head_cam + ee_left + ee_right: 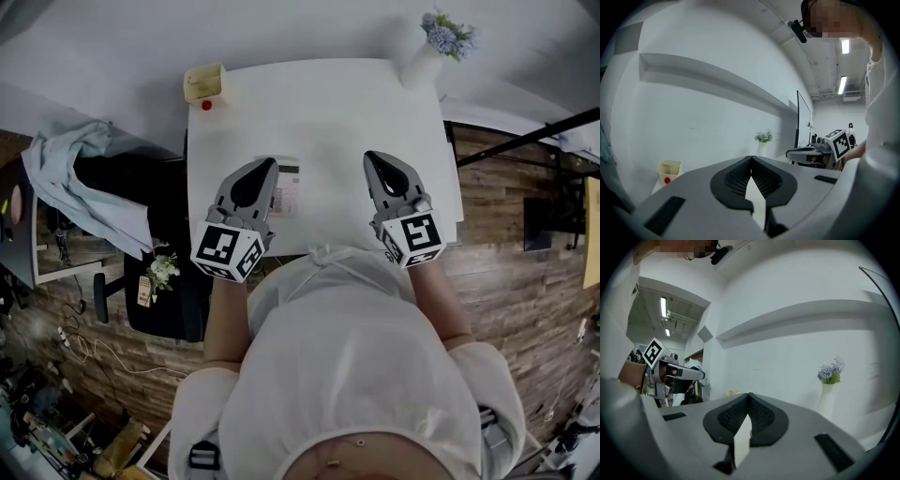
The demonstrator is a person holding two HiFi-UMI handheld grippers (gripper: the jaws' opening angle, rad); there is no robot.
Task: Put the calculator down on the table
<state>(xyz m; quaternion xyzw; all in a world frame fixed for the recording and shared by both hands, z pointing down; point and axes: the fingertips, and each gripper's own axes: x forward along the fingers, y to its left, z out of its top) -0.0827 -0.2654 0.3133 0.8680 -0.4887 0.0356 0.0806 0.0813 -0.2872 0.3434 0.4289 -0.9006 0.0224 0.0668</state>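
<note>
The calculator point(288, 189) lies flat on the white table point(328, 103), a pale slab with a dark strip at its top, its left edge hidden under my left gripper. My left gripper point(266, 165) hovers above it, shut, with nothing between the jaws; in the left gripper view its tips point(750, 157) meet. My right gripper point(372, 156) hangs over the table's right half, apart from the calculator. It is shut too, its tips point(749, 394) touching and holding nothing.
A beige open box point(204, 82) with a red ball point(206, 105) beside it stands at the table's far left corner. A white vase of blue flowers point(429, 52) stands at the far right corner. A dark chair with a pale cloth point(70, 178) is left of the table.
</note>
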